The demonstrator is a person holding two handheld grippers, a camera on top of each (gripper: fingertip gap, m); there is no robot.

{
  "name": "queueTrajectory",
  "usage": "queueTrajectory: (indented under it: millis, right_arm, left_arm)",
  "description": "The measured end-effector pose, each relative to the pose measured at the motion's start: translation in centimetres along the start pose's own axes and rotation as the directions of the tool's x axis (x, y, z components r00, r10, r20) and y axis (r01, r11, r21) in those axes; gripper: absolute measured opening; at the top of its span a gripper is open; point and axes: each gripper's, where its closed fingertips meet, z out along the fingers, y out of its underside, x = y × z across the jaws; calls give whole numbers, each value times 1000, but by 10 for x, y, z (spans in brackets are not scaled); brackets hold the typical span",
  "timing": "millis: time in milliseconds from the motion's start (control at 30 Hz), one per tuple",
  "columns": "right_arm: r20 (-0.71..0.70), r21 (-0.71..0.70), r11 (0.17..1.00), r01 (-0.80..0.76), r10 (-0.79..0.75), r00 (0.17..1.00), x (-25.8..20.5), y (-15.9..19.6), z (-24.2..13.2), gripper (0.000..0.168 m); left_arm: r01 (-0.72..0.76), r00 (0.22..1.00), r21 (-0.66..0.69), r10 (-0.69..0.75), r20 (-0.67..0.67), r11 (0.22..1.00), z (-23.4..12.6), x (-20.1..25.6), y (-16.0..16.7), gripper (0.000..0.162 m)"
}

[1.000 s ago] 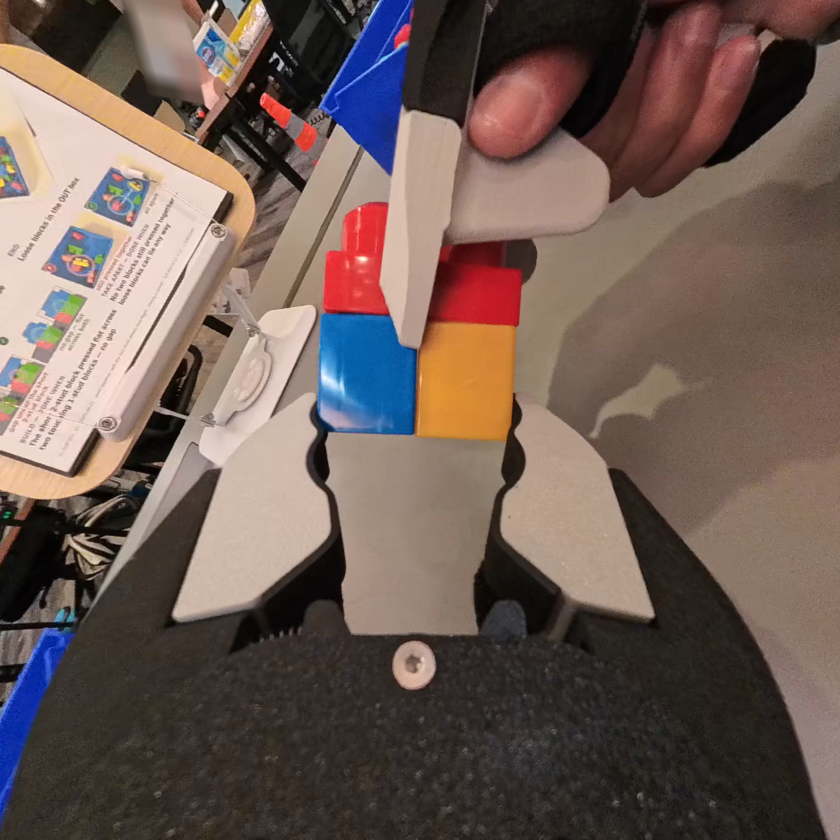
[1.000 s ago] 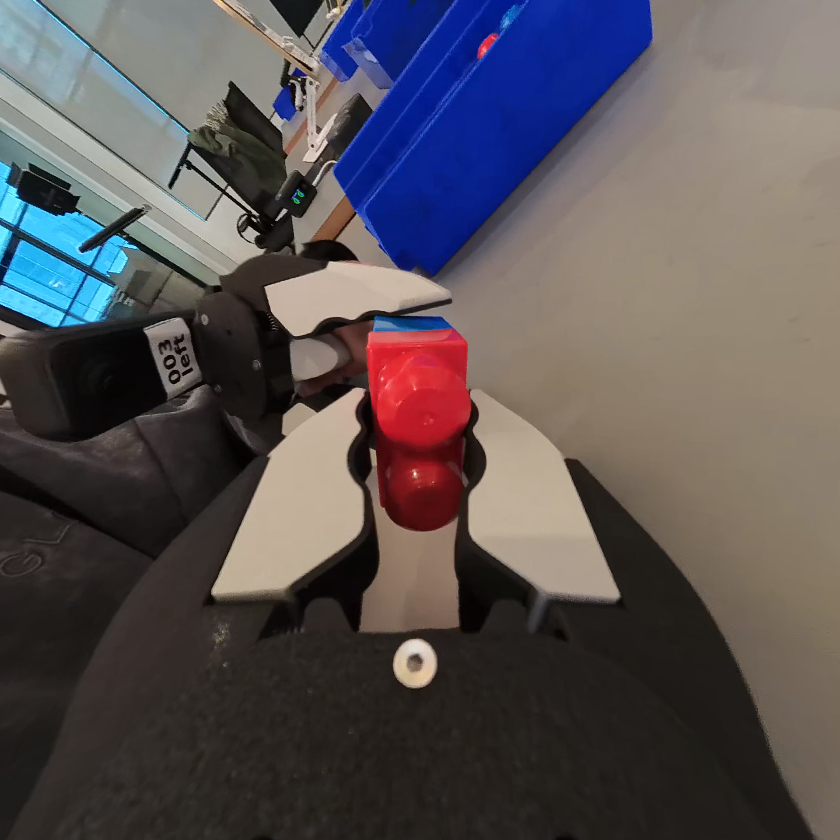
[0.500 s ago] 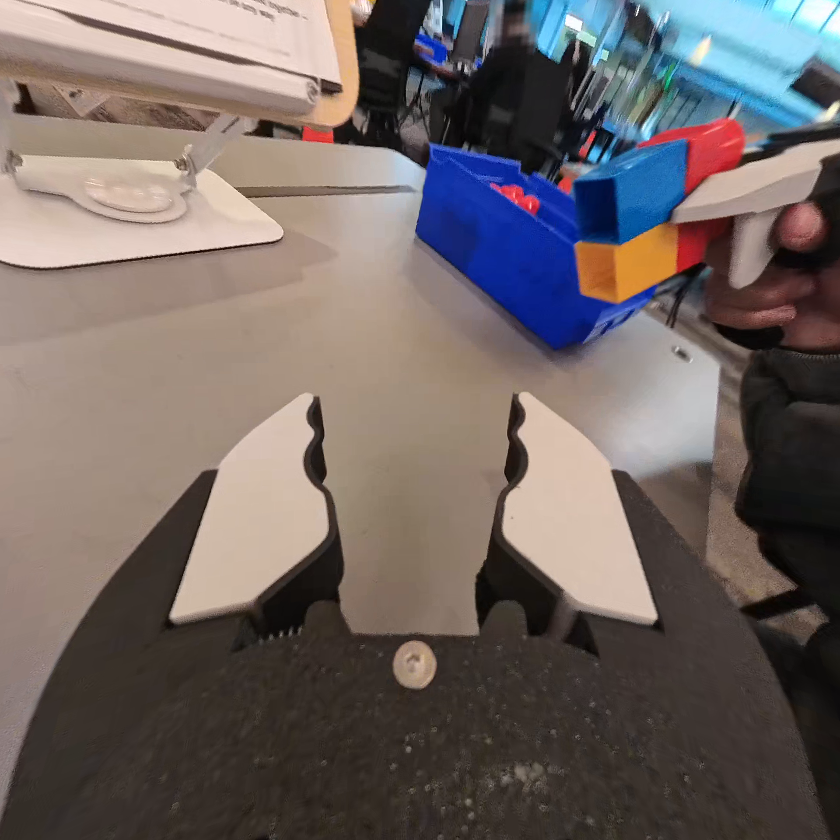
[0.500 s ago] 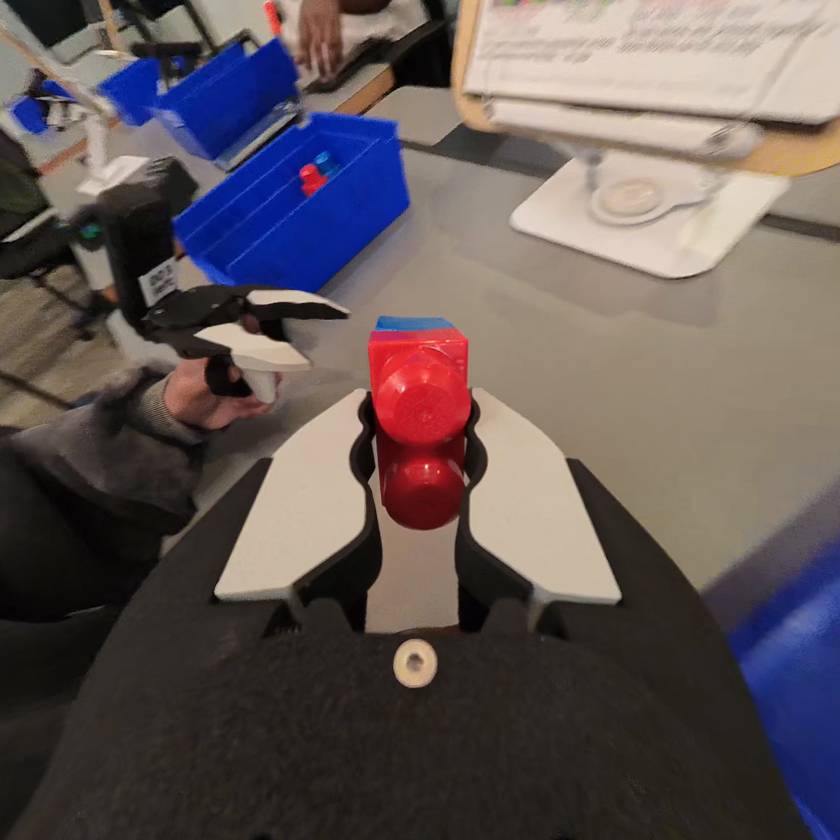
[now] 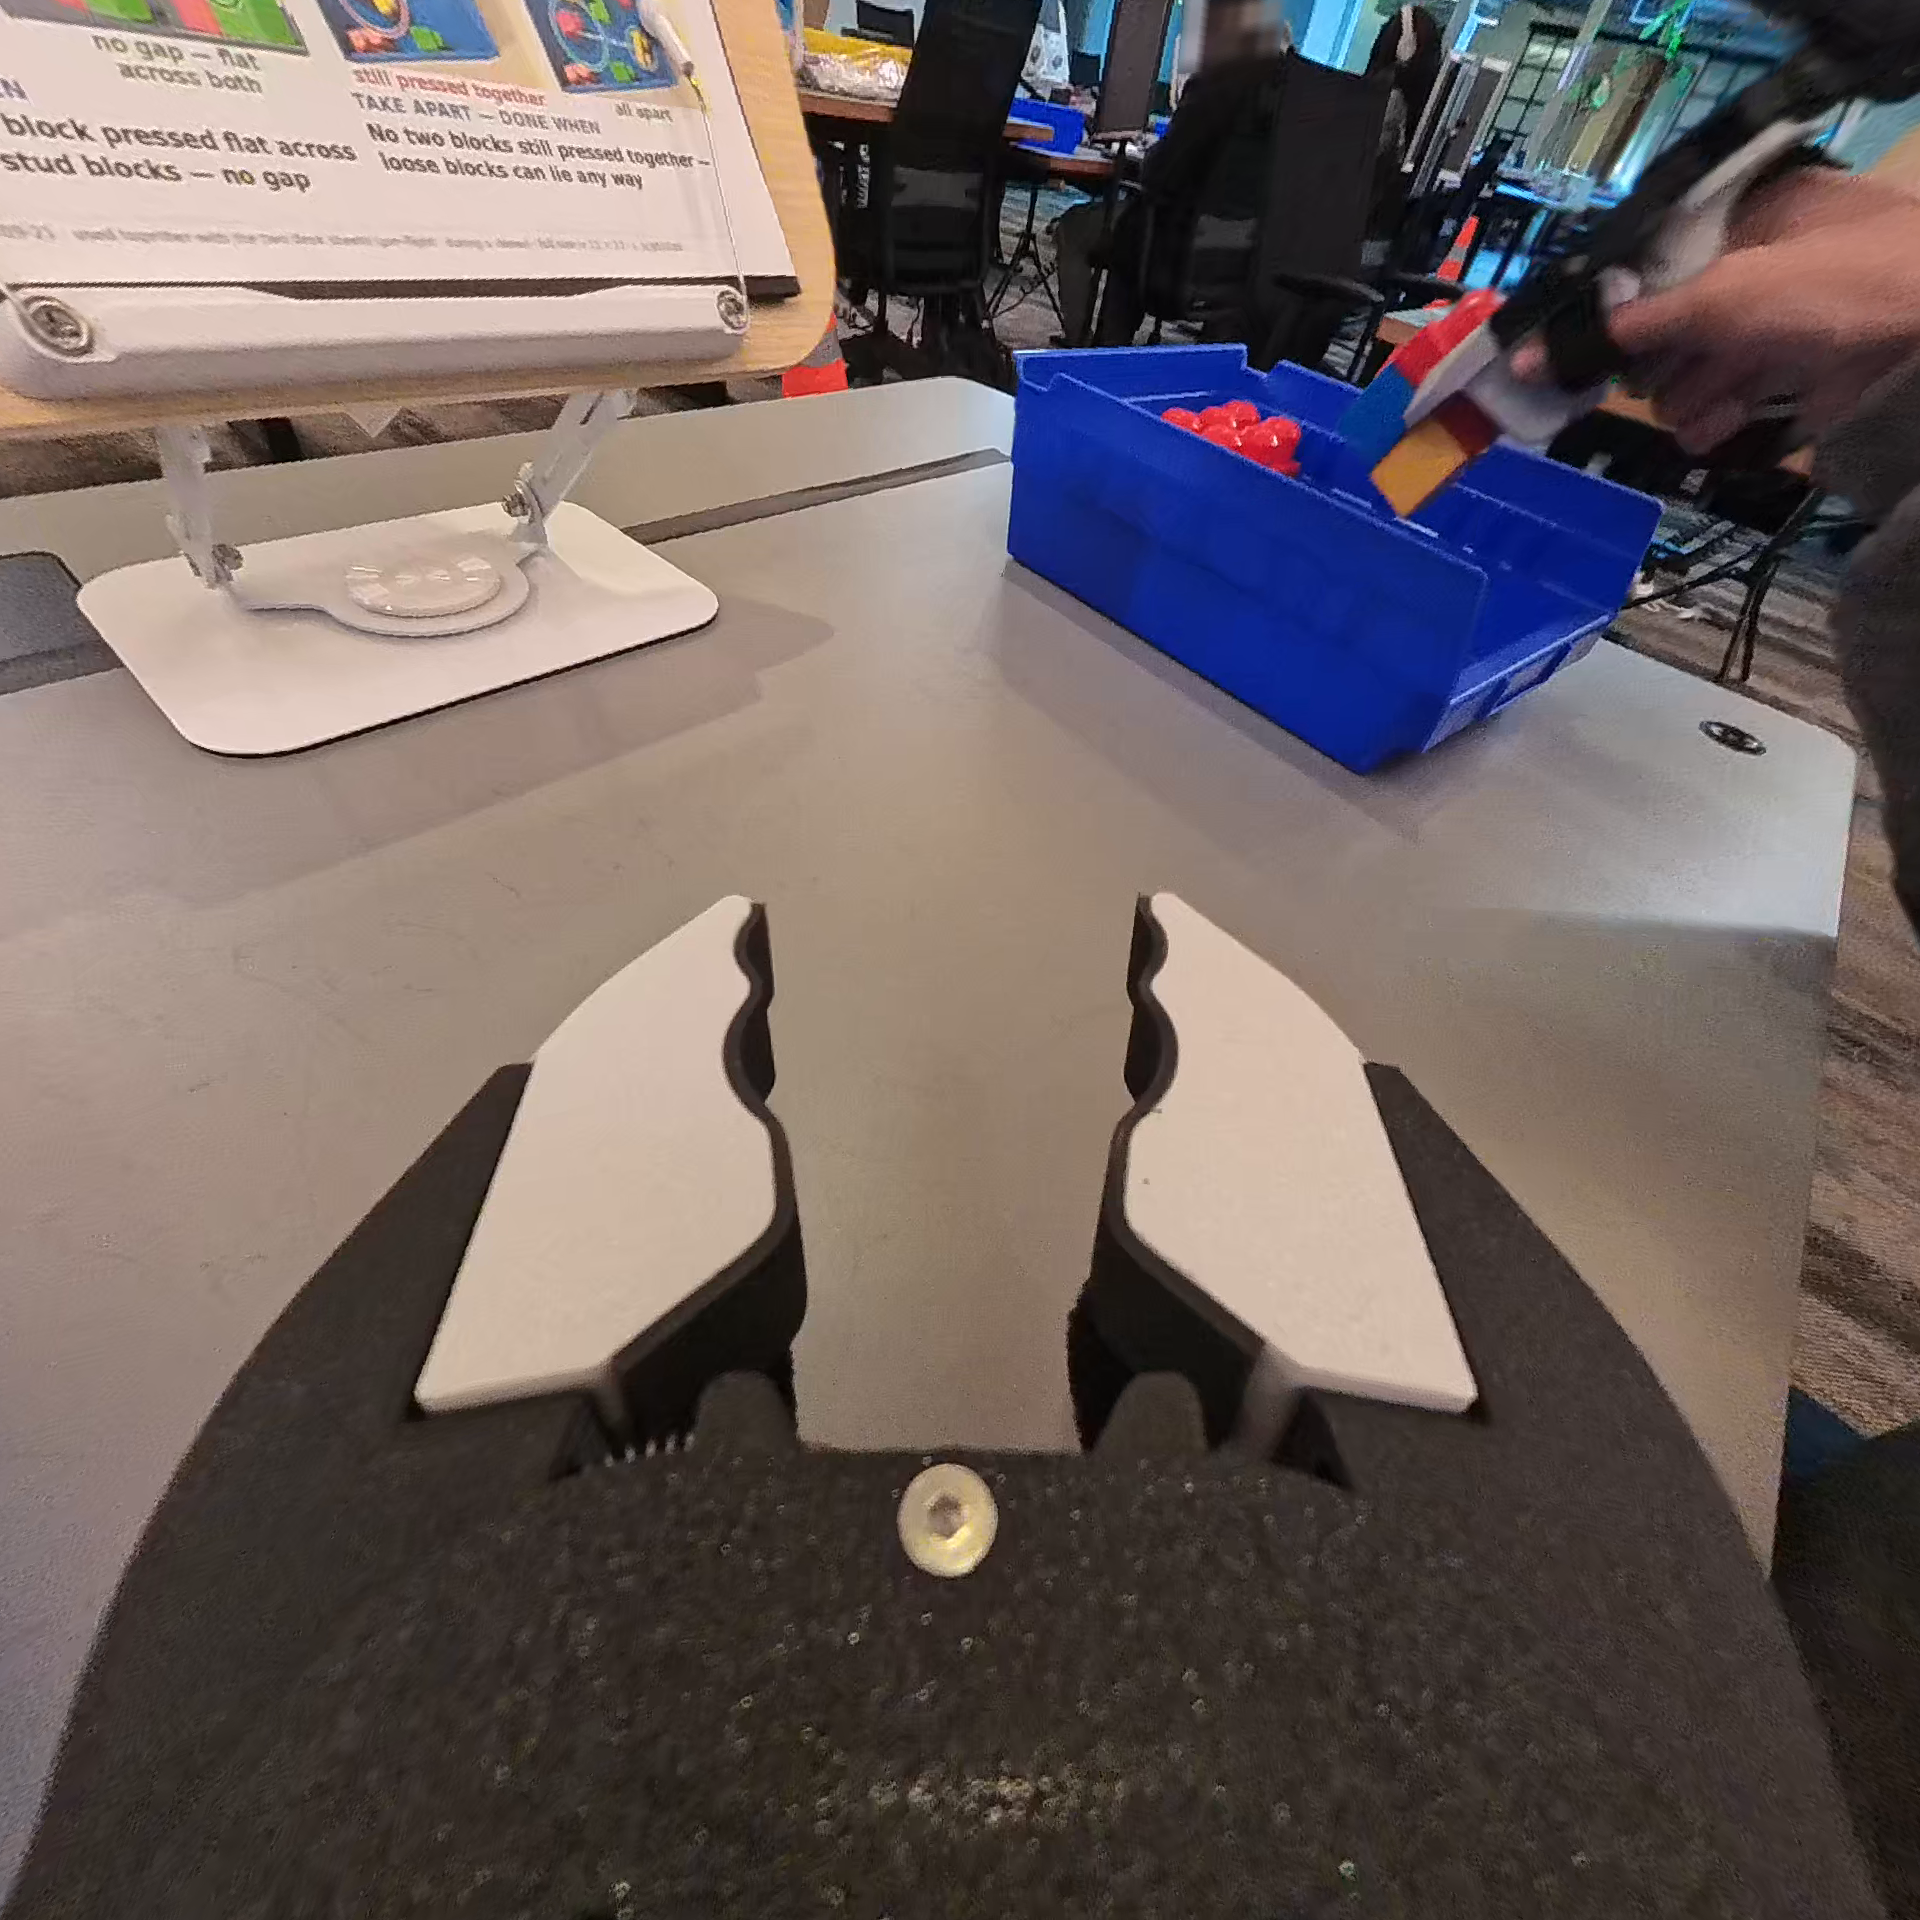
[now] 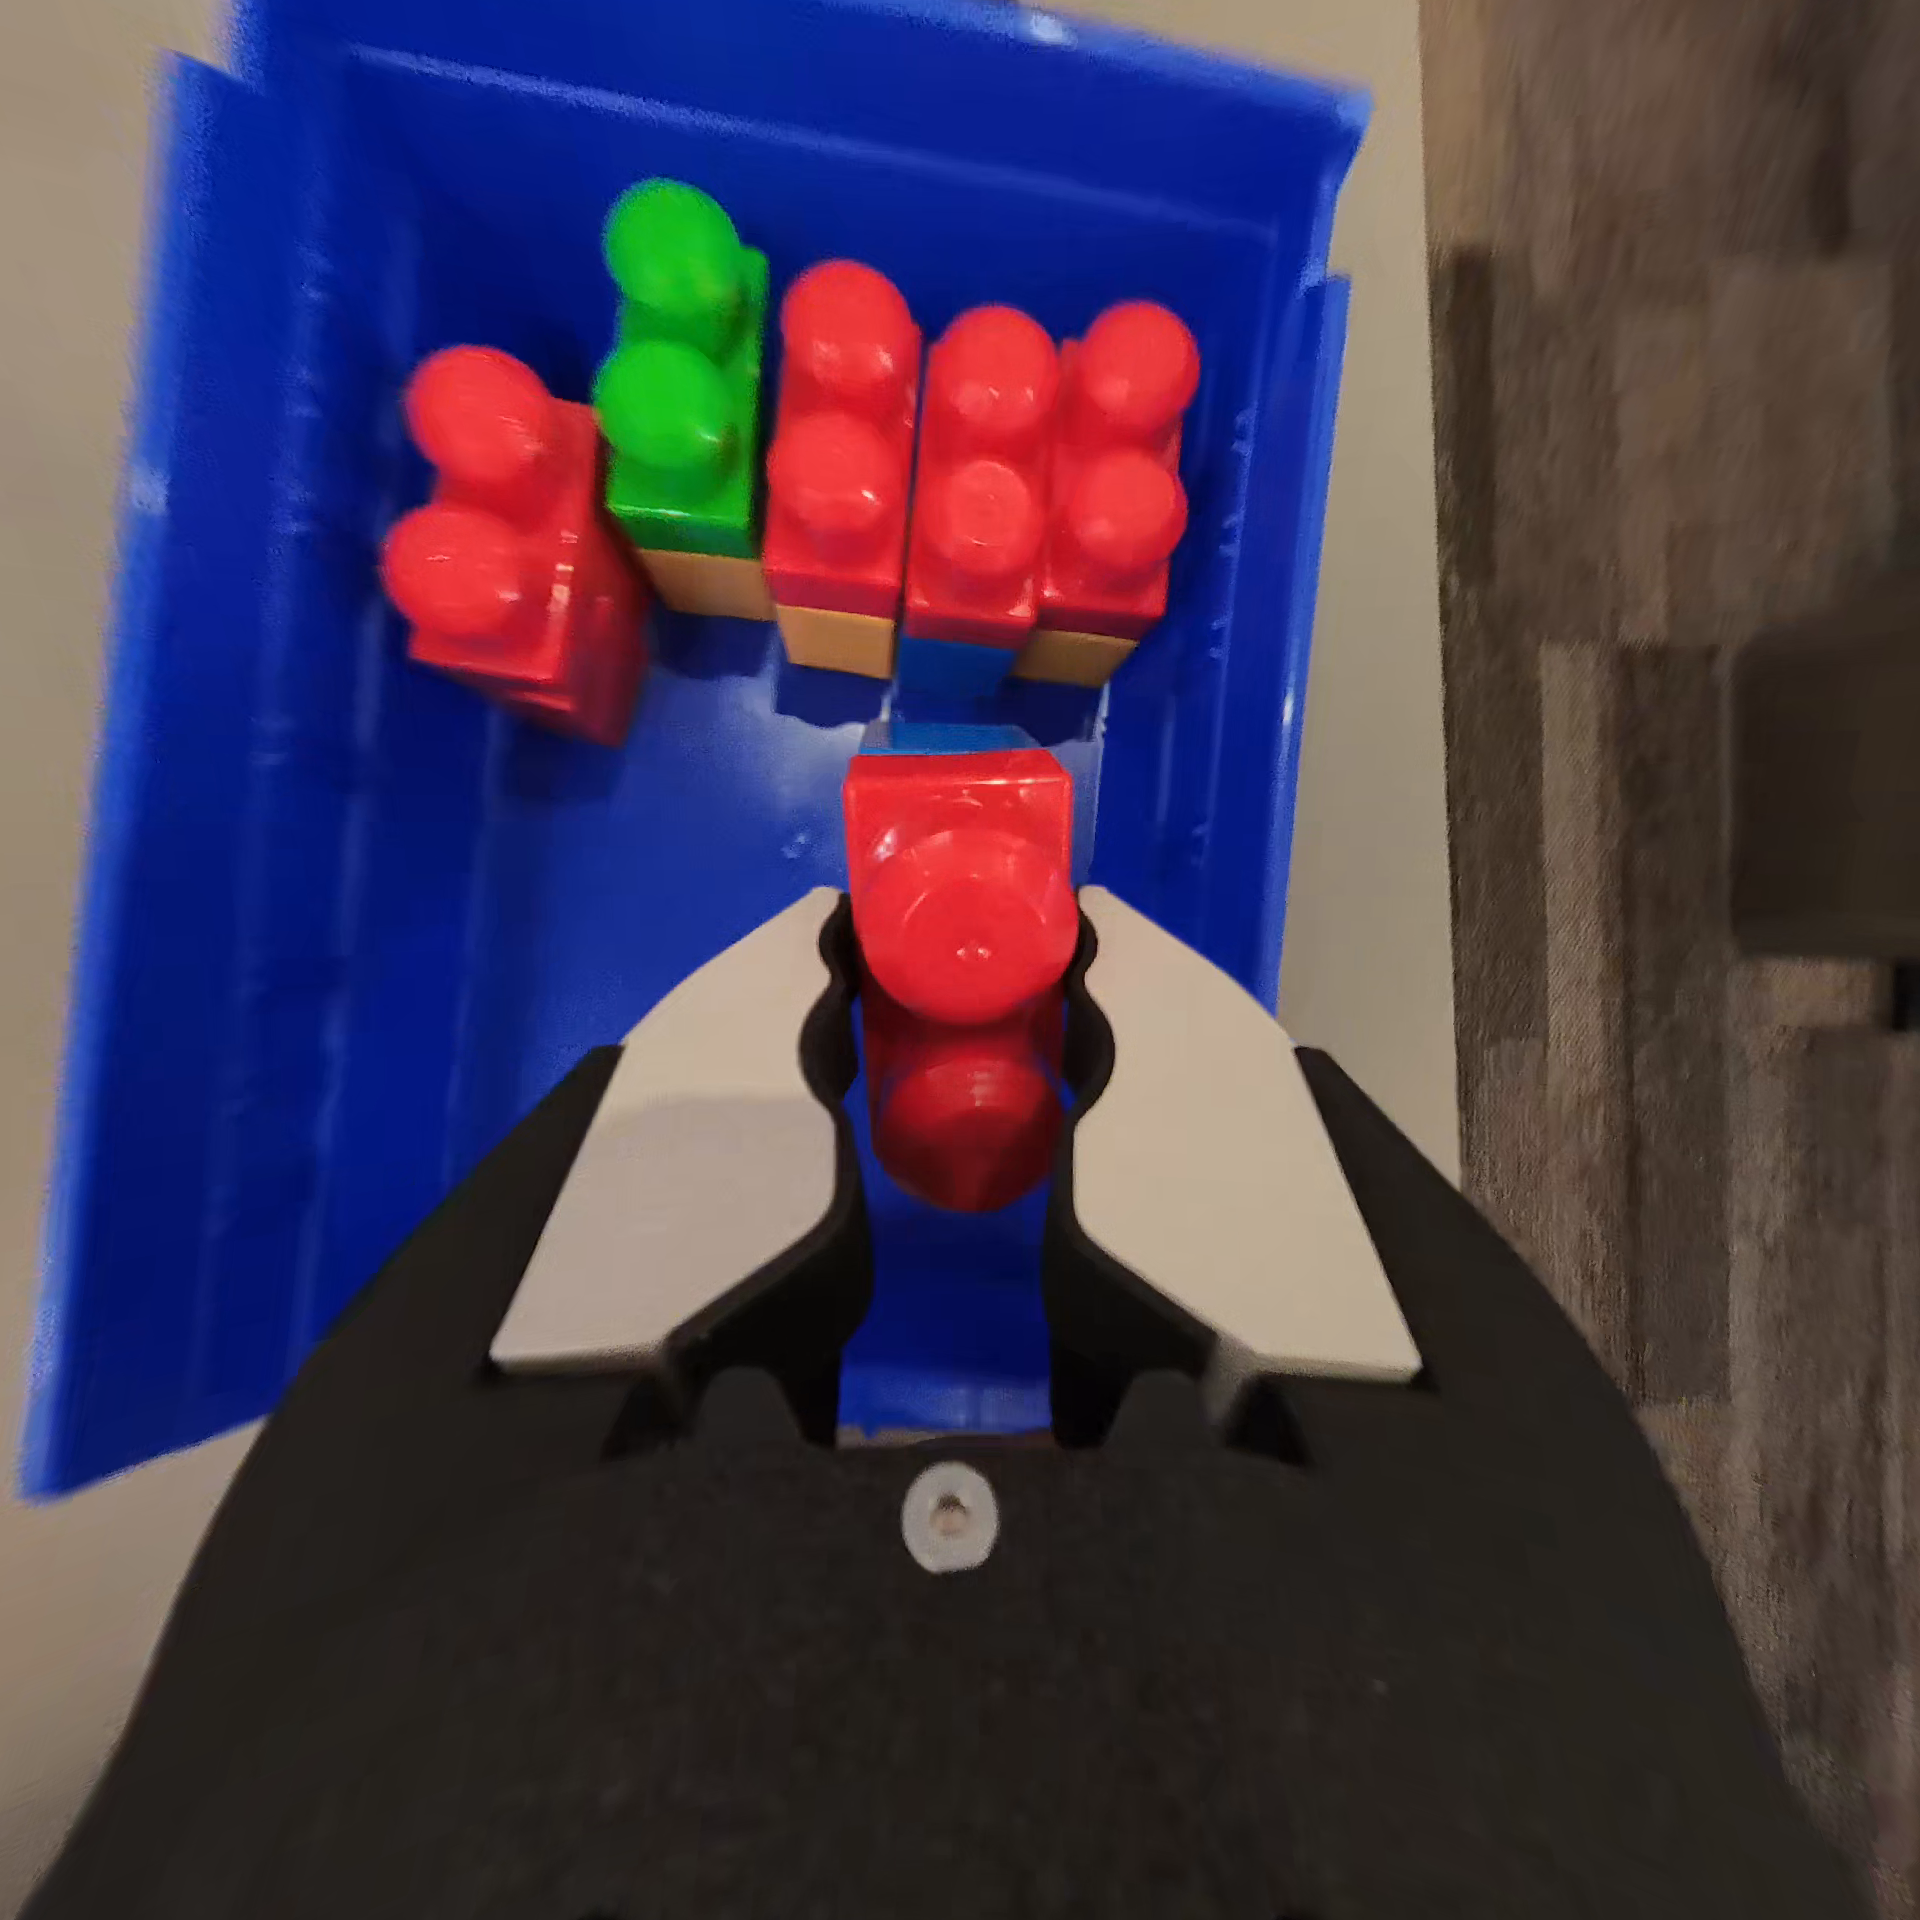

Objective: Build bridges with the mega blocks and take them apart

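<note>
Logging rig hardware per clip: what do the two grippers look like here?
Both match: the left gripper and the right gripper each have a black, speckled foam-like body, two pale grey flat fingers with wavy black inner pads, and a silver screw at centre. No cables show.

Table (image 5: 935, 748): grey and matte from where I watch, with a dark seam running across its far part
Stand (image 5: 395, 623): white flat base with a metal hinge, resting on the table's far left, holding a wooden board (image 5: 800, 208) with a printed sheet clipped to it
Floor (image 6: 1662, 727): grey-brown carpet in patchy tones, seen beside the table edge
Room behind: I make out dark office chairs (image 5: 935, 208), more desks and an orange cone (image 5: 1460, 249), all dim
Light: bright teal-lit windows (image 5: 1351, 21) at the far back
</note>
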Motion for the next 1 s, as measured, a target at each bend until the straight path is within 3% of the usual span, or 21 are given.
queueTrajectory:
  millis: [200, 300, 667, 733, 833, 933, 1000]
  right_arm:
    - [-78, -228, 972, -60, 43, 996, 15, 7, 53, 37]
    - [-137, -276, 959, -64, 27, 990, 21, 7, 66, 37]
    - [-199, -301, 952, -61, 0, 980, 25, 8, 80, 41]
    - [-183, -263, 964, -47, -2, 983, 24, 1, 69, 50]
    - [-197, -122, 992, 7, -31, 980, 22, -23, 20, 52]
    - [-123, 142, 988, 60, -42, 992, -4, -51, -52, 53]
    - [12, 346, 933, 95, -106, 994, -46, -61, -98, 55]
  left_arm:
    - [3, 1000, 13, -3, -6, 1000, -4, 1, -4, 65]
    - [19, 1000, 20, -19, -11, 1000, -6, 0, -6, 65]
    - [40, 998, 17, -39, -46, 999, -5, 4, -6, 65]
    - [39, 998, 11, -39, -50, 999, -5, 4, -5, 65]
    - [34, 998, 3, -33, -47, 999, -4, 4, -3, 68]
    - [30, 999, -6, -30, -35, 1000, -3, 1, 0, 72]
    - [21, 1000, -1, -21, -23, 1000, -3, 0, 1, 74]
